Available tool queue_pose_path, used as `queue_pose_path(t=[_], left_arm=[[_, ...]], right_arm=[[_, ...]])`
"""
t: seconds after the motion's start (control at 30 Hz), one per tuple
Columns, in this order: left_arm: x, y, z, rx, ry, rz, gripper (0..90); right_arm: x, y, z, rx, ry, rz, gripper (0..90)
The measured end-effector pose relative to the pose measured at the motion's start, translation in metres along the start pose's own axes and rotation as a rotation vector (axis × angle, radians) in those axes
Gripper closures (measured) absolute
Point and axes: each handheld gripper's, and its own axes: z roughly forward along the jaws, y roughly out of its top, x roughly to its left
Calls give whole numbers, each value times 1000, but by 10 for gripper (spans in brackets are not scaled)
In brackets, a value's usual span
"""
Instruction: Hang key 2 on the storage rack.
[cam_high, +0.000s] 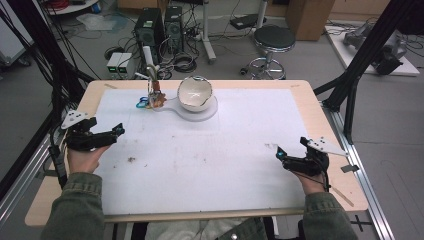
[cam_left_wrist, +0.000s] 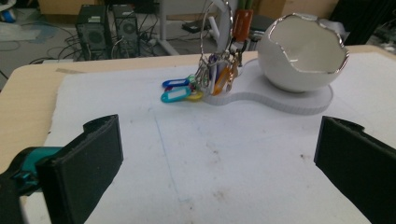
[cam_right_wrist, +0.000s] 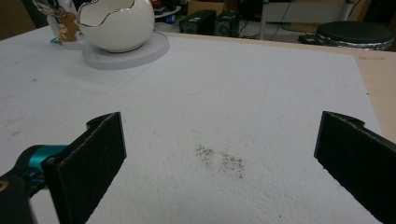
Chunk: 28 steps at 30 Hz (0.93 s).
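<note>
Left gripper (cam_high: 119, 131): jaws wide apart, nothing between them.
Right gripper (cam_high: 279, 153): jaws wide apart, nothing between them.
Keys (cam_left_wrist: 212, 77): well ahead of the left gripper, just beside the bowl (cam_left_wrist: 299, 56).
Mat (cam_high: 200, 165): under both grippers.

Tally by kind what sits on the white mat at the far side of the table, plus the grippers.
Egg-shaped white bowl: 1
White stand base under it: 1
Bunch of keys and coloured tags: 1
Grippers, jaws apart: 2, left gripper and right gripper
Total: 5
</note>
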Motion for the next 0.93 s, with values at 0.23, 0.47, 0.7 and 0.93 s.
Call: queue_pose_path(t=[0.23, 0.47, 0.7, 0.93], left_arm=[[3, -17, -6, -14, 11, 7, 16], [8, -39, -14, -51, 53, -14, 16], [11, -50, -14, 2, 68, -31, 17], [12, -51, -14, -8, 71, -37, 16]], right_arm=[[-1, -1, -1, -2, -5, 2, 13], [0, 0, -1, -4, -2, 1, 13], [1, 1, 2, 0, 10, -14, 13], [2, 1, 5, 9, 20, -27, 13]])
